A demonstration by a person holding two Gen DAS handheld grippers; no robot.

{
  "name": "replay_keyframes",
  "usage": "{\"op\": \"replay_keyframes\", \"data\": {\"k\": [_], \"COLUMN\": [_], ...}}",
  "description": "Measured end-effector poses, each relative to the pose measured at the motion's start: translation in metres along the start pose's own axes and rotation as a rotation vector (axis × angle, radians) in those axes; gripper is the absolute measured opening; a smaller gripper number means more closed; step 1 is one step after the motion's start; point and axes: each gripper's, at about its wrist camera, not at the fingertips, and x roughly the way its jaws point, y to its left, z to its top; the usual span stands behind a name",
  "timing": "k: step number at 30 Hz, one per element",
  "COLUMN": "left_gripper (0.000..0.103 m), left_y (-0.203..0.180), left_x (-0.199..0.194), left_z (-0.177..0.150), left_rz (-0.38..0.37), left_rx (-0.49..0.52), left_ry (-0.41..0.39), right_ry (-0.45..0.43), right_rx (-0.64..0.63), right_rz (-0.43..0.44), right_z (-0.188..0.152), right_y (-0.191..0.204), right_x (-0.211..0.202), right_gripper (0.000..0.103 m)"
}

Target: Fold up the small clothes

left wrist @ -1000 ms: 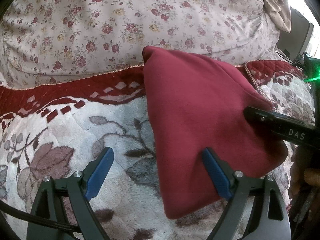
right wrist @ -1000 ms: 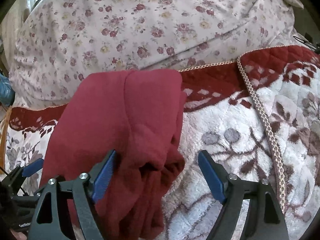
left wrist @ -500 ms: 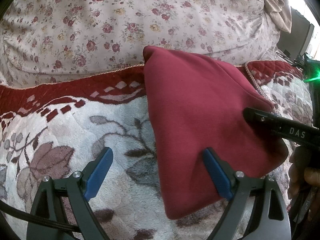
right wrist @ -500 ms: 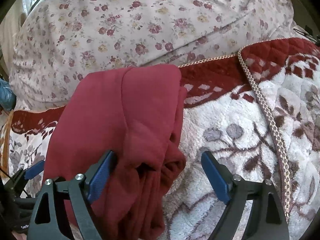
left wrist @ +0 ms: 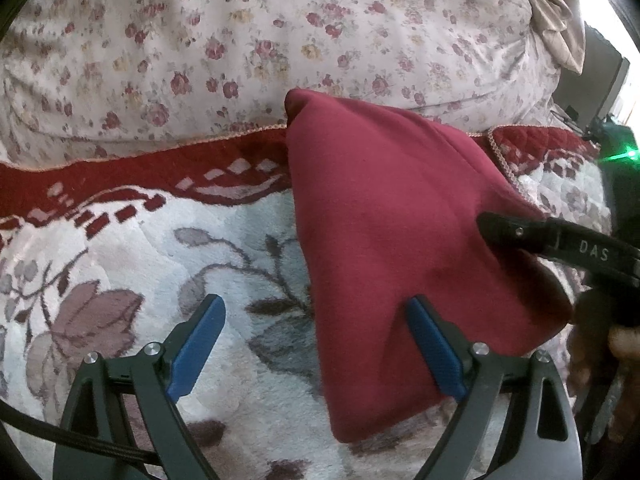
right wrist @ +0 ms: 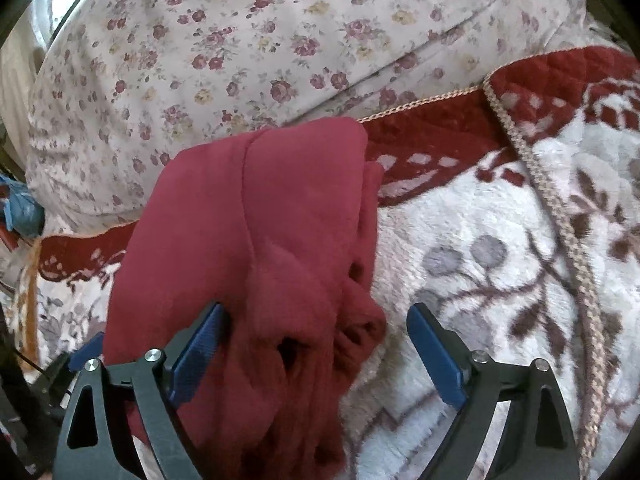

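The right gripper (right wrist: pixel 316 354) has its blue-padded jaws wide and opening further at this moment; a second ago they stood a little narrower. Between them lies the bunched near edge of the dark red fleece garment (right wrist: pixel 256 232), but the pads do not press it: the left pad is just beside the cloth, the right pad is over bare blanket. The left gripper (left wrist: pixel 316 346) is spread wide and holds nothing, the same as before; its right finger lies on the garment's near left part, its left finger over the blanket. The folded garment rests where it was, on the plush white blanket with brown leaves and a dark red border (left wrist: pixel 132 248), its far corner reaching the pale sheet with small roses (left wrist: pixel 240 40).
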Motion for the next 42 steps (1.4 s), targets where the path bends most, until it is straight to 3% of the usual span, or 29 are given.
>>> {"op": "replay_keyframes", "data": {"k": [6,10,14,18,22,24,29,31,34,42], "left_gripper": [0.092,0.092,0.092,0.093,0.090,0.075,0.053,0.049,0.047,0.047], "left_y": [0.003,-0.004,-0.008,-0.007,-0.006,-0.010,-0.016,-0.012,-0.009,0.010], "left_x": [0.004,0.019,0.035,0.046,0.051,0.048,0.031,0.021,-0.003,-0.080], "left_z": [0.016,0.031,0.041,0.048,0.049,0.048,0.046,0.045,0.038,0.000], "left_rz": [-0.081,-0.130,-0.142,-0.184,-0.203,-0.215,-0.166,-0.173,-0.173,-0.145], "left_rx": [-0.048,-0.043,-0.047,-0.048,-0.058,-0.034,0.023,0.016,0.020,0.029], "left_ry": [0.020,0.042,0.069,0.113,0.126,0.113,0.067,0.069,0.053,0.021], "right_ry": [0.072,0.057,0.040,0.038,0.028,0.019,-0.023,-0.048,-0.054,0.007], "right_rx": [0.039,0.064,-0.021,0.001,-0.003,-0.010,-0.040,-0.050,-0.057,-0.114], "right_rz": [0.112,0.182,0.196,0.231,0.238,0.236,0.215,0.219,0.267,0.332], "right_z": [0.017,0.026,0.032,0.036,0.036,0.036,0.036,0.036,0.032,-0.004], "right_y": [-0.014,-0.019,-0.006,-0.010,-0.010,-0.006,0.006,0.011,0.020,0.062], "right_x": [0.019,0.031,0.038,0.044,0.043,0.041,0.029,0.020,0.005,-0.031], "right_gripper": [0.097,0.100,0.100,0.099,0.087,0.079,0.064,0.058,0.052,0.052]}}
